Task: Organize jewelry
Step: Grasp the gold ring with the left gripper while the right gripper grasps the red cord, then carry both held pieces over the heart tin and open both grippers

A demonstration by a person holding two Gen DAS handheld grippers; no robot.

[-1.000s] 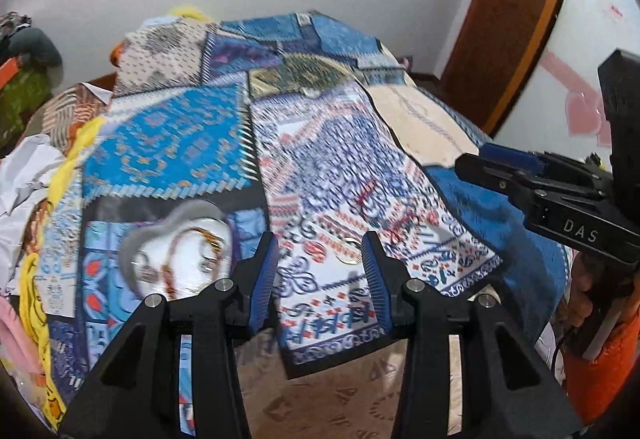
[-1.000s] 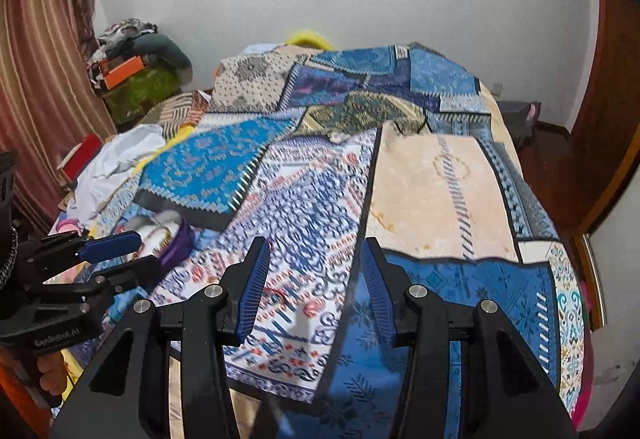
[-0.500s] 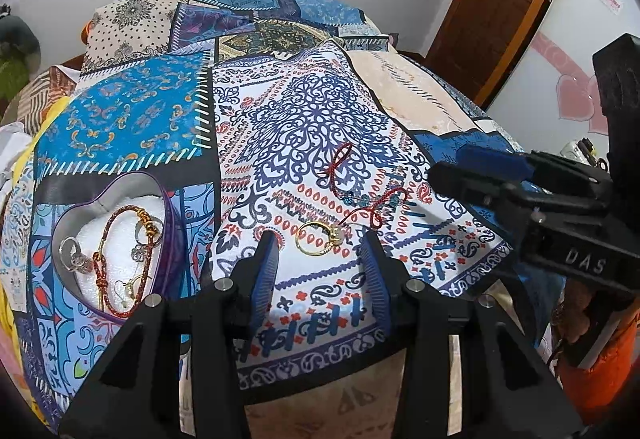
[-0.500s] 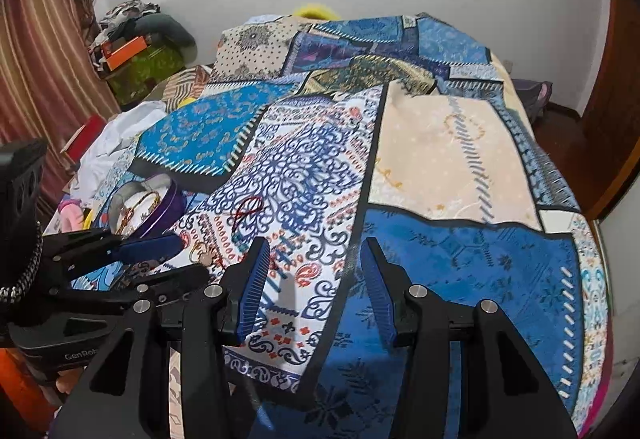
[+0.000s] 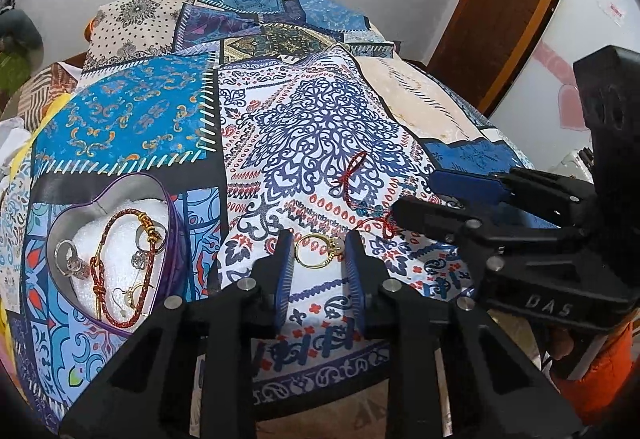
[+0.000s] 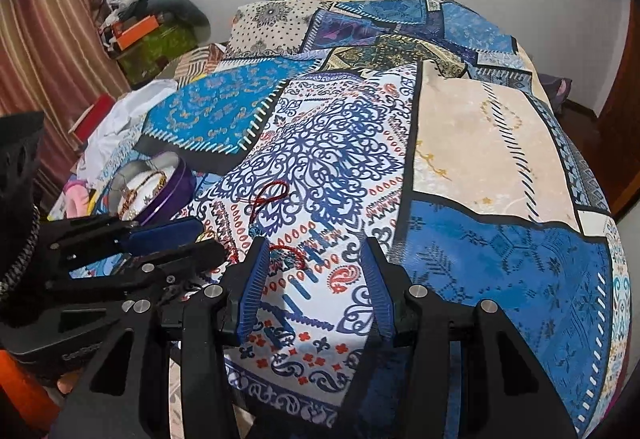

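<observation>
Presently, gold ring [image 5: 317, 250] is framed between parted left gripper [image 5: 317, 263] jaws, seemingly untouched; right gripper [image 6: 316, 289] spread, farther.

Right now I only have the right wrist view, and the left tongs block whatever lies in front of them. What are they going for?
Observer: A gold ring lies on the bedspread between the fingertips of the left tongs. The tongs are open, flanking the ring and not closed on it.
Operator: And the purple tin? I can only make out a bit of cord inside.
Observer: From the left wrist view, the tin is heart-shaped. On white padding it holds a red-and-gold braided bracelet and several silver rings.
</observation>
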